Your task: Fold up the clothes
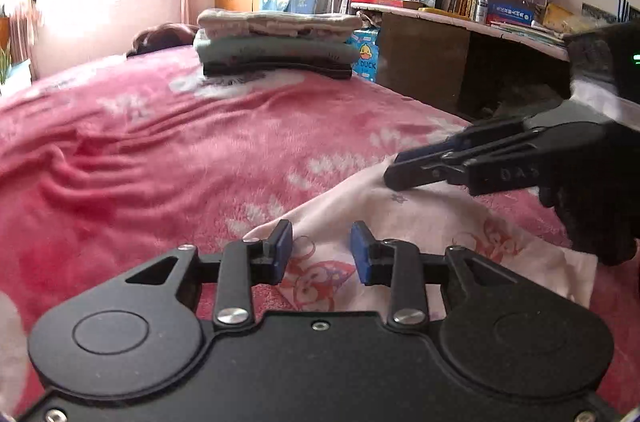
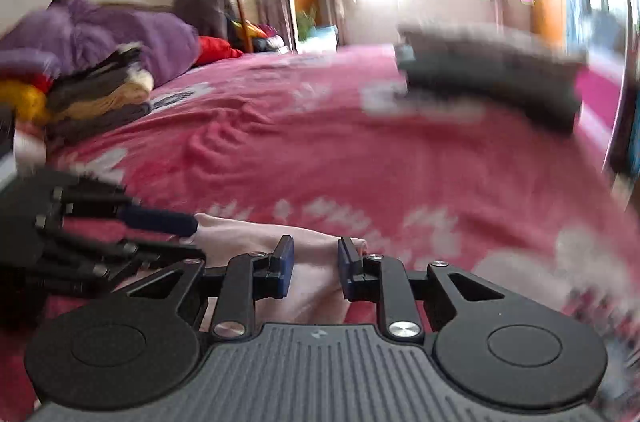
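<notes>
On the near edge of the pink blanket (image 1: 160, 150) lies a pale printed garment (image 1: 420, 222), thin, light and floppy by its look. Both the left gripper (image 1: 321, 251) and right gripper (image 2: 315, 268) hover over it, fingers apart. Pinching a hem or corner seems safest. Folded clothes (image 1: 276, 42) are stacked beyond.

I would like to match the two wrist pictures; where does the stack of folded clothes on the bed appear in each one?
Left wrist view: the stack of folded clothes sits at top centre, at the far side of the pink blanket, sharp.
Right wrist view: the same stack is at upper right, blurred.
Shared landmark: the pale printed garment lying at both grippers' fingers.
</notes>
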